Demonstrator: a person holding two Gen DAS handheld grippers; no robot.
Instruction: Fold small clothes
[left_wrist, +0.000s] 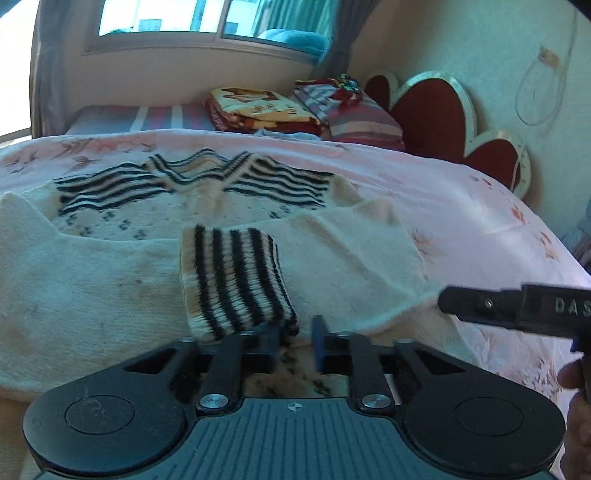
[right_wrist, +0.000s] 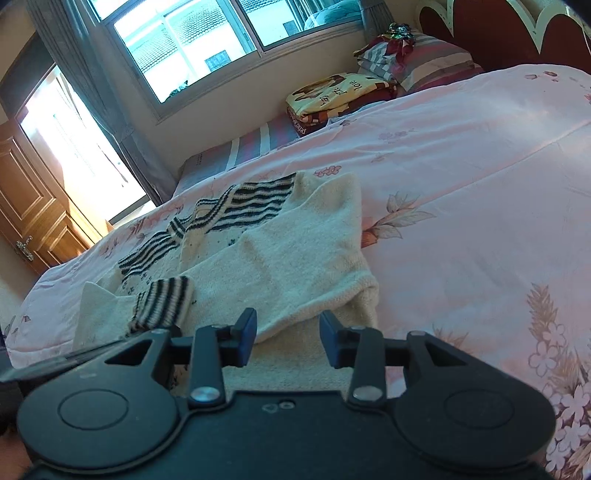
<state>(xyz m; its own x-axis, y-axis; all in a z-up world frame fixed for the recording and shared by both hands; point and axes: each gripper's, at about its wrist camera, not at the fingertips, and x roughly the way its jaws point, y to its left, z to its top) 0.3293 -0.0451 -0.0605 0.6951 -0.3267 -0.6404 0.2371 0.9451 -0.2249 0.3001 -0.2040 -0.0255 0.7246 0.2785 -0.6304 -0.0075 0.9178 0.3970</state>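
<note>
Cream knit sweater (left_wrist: 122, 273) lies flat on the bed, on the pink floral bedspread (left_wrist: 480, 206), striped collar end toward the window (left_wrist: 207, 18). One sleeve is folded across the body, with its black-and-tan striped cuff (left_wrist: 232, 280) lying on the cream front.

My left tool (left_wrist: 297, 341): jaws parted, nothing between them. Left finger sits at the near edge of the cuff; can't tell if it touches. Sweater fabric shows through the gap.

My right tool (right_wrist: 288, 338): released, wide gap, gripping nothing. It's low over the near edge of the sweater, beside the folded sleeve's edge (right_wrist: 317, 299). In the left wrist view it comes in from the right, tip at the folded edge of the sleeve.

Far side of the bed: folded yellow-and-red blanket (left_wrist: 258, 109), striped pillow (left_wrist: 362, 122), red scalloped headboard (left_wrist: 432, 114). Wooden door (right_wrist: 33, 206) at left in the right wrist view.
</note>
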